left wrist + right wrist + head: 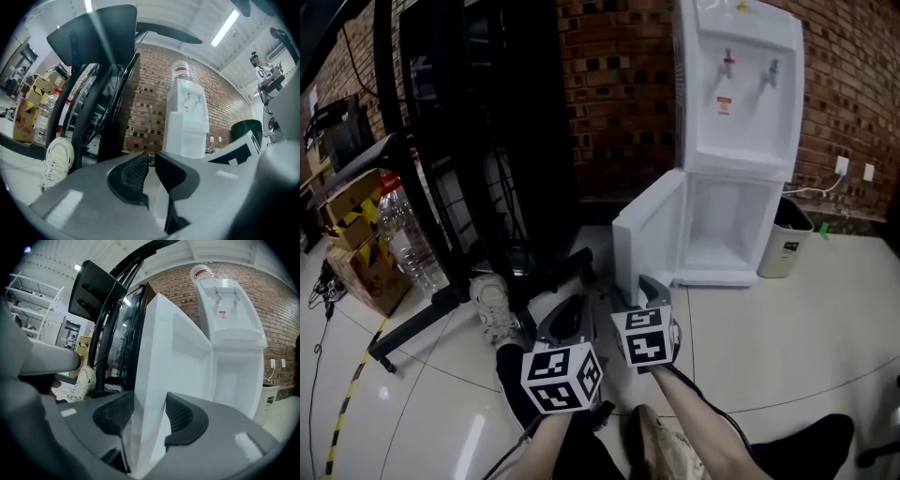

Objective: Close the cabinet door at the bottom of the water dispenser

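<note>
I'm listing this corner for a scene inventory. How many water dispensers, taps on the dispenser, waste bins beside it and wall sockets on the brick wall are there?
water dispenser: 1
taps: 2
waste bin: 1
wall sockets: 2
Total: 6

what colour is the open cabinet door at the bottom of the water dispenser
Plain white. The cabinet door shows best in the right gripper view.

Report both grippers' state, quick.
Left gripper: open by a narrow gap, empty.
Right gripper: open, astride the cabinet door edge; no firm grip seen.
</note>
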